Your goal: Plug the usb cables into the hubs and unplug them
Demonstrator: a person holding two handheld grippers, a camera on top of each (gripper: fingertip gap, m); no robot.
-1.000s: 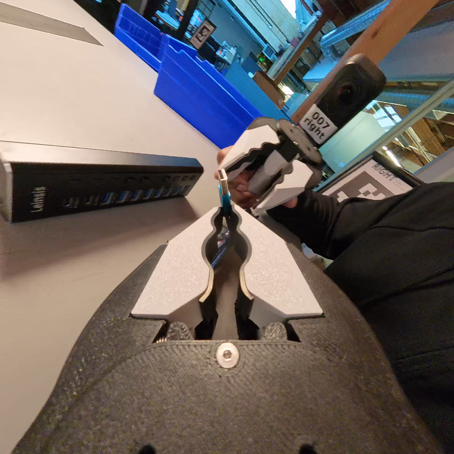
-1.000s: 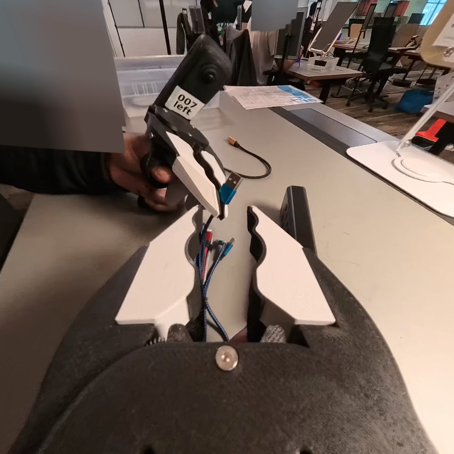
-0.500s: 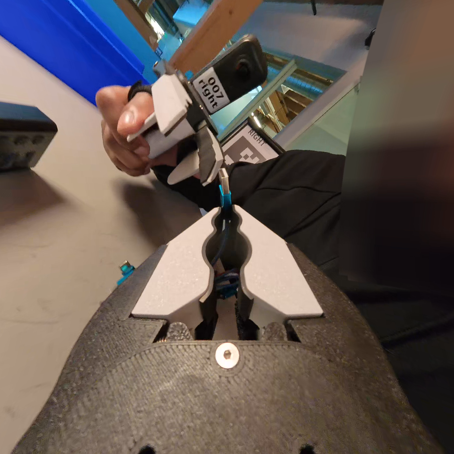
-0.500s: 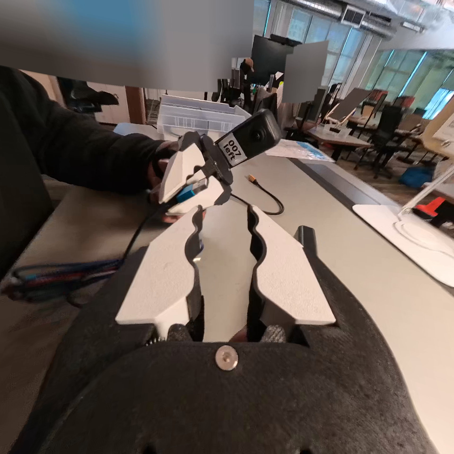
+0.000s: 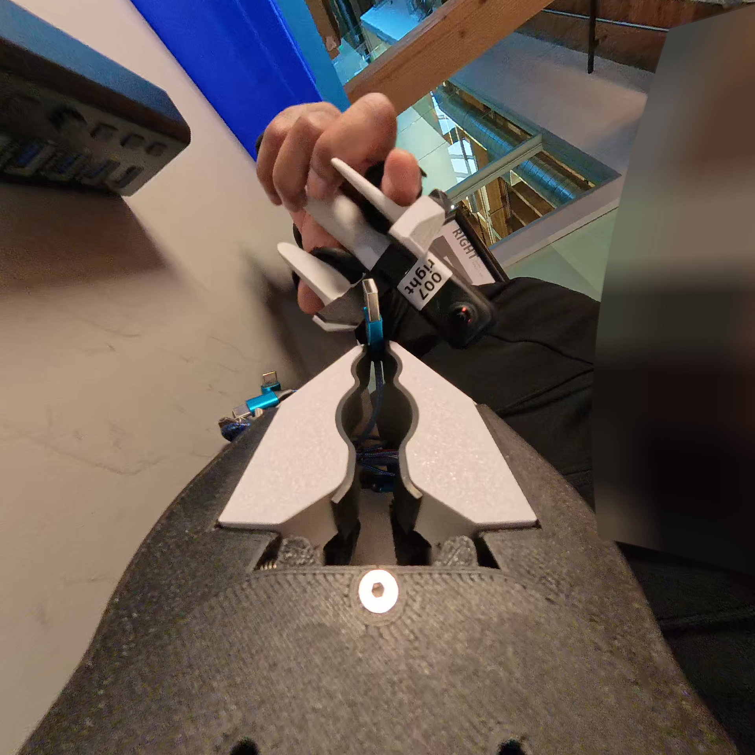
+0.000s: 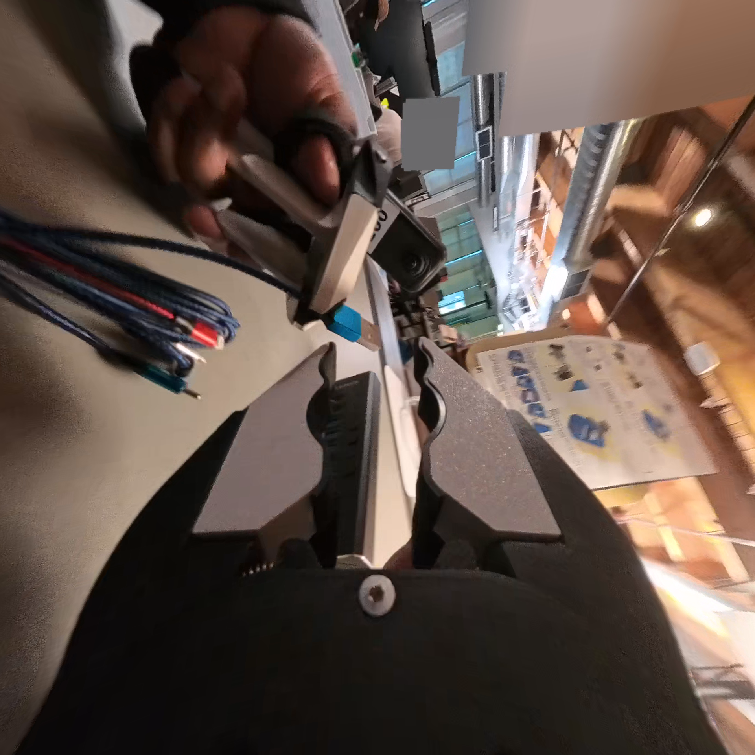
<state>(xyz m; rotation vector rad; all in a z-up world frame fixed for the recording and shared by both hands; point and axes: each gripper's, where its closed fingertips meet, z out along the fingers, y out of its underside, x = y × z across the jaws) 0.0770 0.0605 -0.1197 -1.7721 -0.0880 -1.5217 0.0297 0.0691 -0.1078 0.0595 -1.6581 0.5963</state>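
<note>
The left gripper point(image 5: 376, 347) is clamped on the blue plastic shell of a USB-A plug point(image 5: 374, 322), whose bare metal tongue sticks out past the fingertips while its dark braided cord runs back between the fingers. The right gripper point(image 6: 374, 355) stands with its jaws apart and holds nothing; in its own view the plug's blue shell and silver tip point(image 6: 355, 327) sit just above the gap between its fingers, close but not yet between them. The long black multi-port USB hub point(image 5: 81, 135) lies on the pale grey surface point(image 5: 102, 367) well off to one side of the plug, so nothing is near a port yet. From where I stand this looks like a handover or a regrip, and that is the risky part: the hold is only on the short shell, so if the right gripper closes on the metal tongue or nudges the plug sideways, it may twist in the clamp or slip out. The loose bundle of blue and red braided cables point(image 6: 135, 314), with its smaller connectors hanging free, trails from the same cord; its weight could drag the plug askew, or a stray connector point(image 5: 261, 402) could catch on the surface. A tilted plug would then jam against the port edge and push the hub along instead of seating.
</note>
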